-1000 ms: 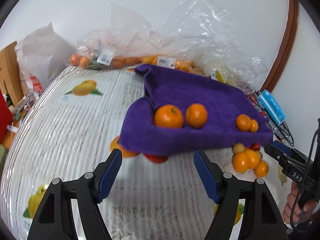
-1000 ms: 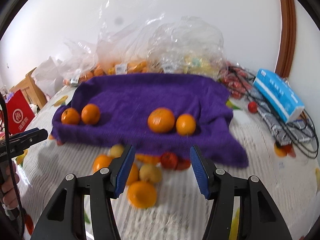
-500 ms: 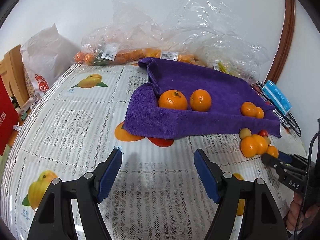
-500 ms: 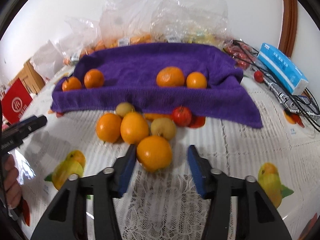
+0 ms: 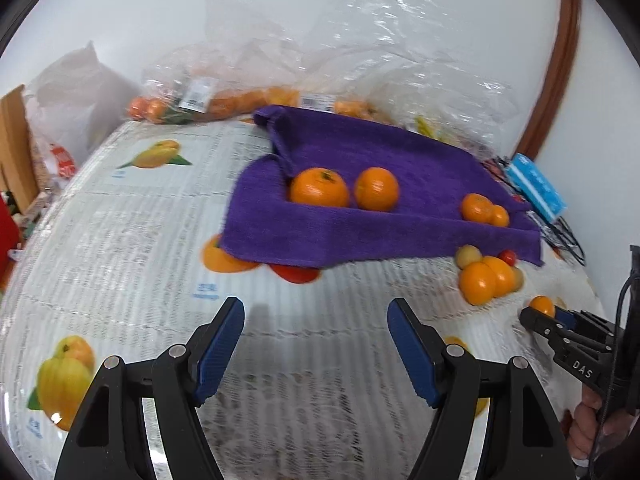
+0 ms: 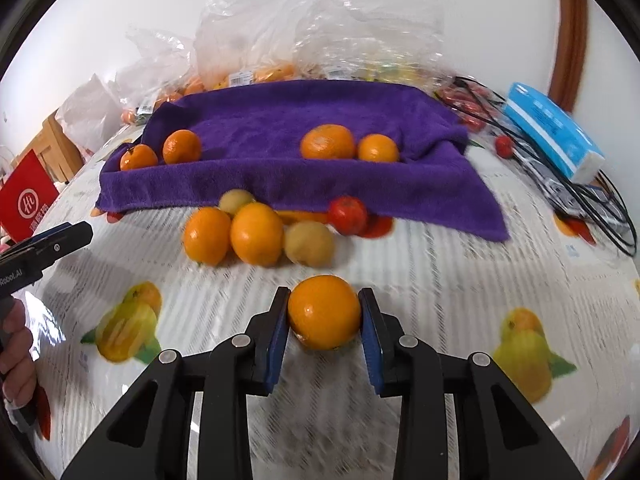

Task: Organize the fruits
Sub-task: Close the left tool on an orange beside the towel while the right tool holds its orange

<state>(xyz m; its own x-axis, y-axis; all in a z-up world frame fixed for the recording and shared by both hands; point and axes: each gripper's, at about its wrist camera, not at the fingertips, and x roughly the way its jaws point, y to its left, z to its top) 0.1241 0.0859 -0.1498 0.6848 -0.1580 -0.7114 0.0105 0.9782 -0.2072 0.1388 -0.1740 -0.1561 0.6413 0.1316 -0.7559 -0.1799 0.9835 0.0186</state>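
Blue tissue pack (image 6: 554, 136); black cables (image 6: 600, 204)

This looks like a home. A bench (image 6: 460, 280) across the lower frame wears a lace-patterned plastic cover printed with fruit. Crinkled shopping bags (image 6: 280, 20) with price labels crowd the white wall at the top. A tissue pack (image 6: 552, 132) and tangled cables (image 6: 592, 196) lie at right, a red paper bag (image 6: 28, 200) at left.

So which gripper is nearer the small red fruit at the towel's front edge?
Right. The right gripper, closed on an orange, sits just short of the red fruit; the left gripper hangs farther off, empty.
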